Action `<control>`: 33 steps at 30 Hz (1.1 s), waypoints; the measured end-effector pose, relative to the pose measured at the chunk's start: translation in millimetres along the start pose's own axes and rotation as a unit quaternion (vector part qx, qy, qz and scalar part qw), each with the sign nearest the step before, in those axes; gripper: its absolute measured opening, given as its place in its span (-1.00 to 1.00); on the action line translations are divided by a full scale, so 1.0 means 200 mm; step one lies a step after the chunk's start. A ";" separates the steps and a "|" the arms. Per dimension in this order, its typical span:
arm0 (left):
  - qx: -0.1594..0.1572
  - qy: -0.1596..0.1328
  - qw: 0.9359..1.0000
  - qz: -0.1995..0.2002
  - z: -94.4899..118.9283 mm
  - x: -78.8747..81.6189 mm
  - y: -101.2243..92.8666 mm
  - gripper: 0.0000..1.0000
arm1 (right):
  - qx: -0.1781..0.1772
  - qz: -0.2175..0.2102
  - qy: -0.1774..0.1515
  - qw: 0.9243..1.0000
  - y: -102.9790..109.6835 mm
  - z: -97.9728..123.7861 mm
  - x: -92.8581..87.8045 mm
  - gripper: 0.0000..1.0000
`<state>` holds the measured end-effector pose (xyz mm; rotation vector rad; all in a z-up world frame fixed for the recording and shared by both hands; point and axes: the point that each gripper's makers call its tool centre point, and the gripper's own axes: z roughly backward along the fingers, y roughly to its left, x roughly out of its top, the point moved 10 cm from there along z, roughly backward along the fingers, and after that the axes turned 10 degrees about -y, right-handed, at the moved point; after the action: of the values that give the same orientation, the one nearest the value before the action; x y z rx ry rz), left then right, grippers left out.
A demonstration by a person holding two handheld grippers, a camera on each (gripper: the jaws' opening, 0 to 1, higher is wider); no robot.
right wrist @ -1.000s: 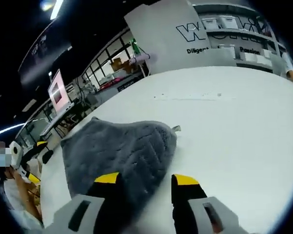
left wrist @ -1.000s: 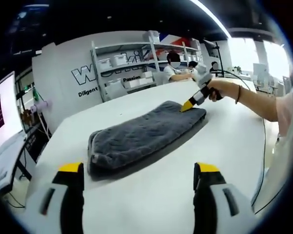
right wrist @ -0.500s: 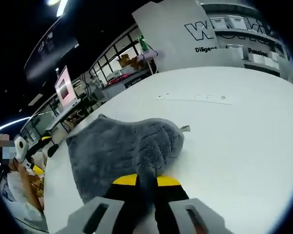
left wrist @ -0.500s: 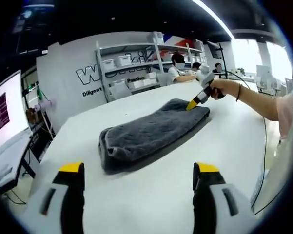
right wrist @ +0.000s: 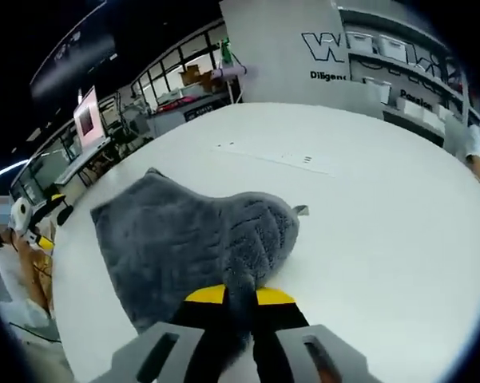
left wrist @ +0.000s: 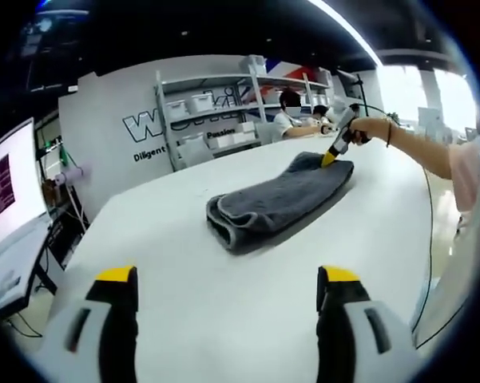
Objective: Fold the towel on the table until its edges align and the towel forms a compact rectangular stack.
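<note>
Your right gripper (right wrist: 238, 297) pinches one end of the soft, limp grey towel (right wrist: 196, 243) lying folded on the white surface (left wrist: 247, 303); your left gripper (left wrist: 228, 279) hangs wide open, so take hold at the edges.

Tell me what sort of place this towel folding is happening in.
Probably a lab or workshop: a long white table holds the grey towel, white shelving with storage boxes lines a printed wall, a monitor stands nearby, and people work at the far end.
</note>
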<state>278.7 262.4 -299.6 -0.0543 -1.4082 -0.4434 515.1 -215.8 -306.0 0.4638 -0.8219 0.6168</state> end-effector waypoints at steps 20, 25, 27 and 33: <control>-0.013 -0.005 1.000 -0.002 -0.04 0.01 -0.05 0.95 | -0.183 0.161 0.086 0.966 -0.06 0.23 0.24 -0.81; -0.017 -0.003 1.000 -0.003 -0.03 0.01 -0.06 0.95 | -0.157 0.172 0.069 0.970 0.13 0.18 0.35 -0.82; -0.018 -0.002 1.000 -0.003 -0.03 0.00 -0.06 0.95 | -0.146 0.177 0.062 0.971 0.21 0.15 0.39 -0.82; -0.017 -0.002 1.000 -0.001 -0.02 -0.01 -0.04 0.94 | -0.119 0.181 0.055 0.975 0.40 0.04 0.48 -0.83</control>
<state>279.1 254.0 -304.3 -0.0815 -1.4050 -0.4689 508.3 -130.2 -213.6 0.0585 -0.8690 0.8606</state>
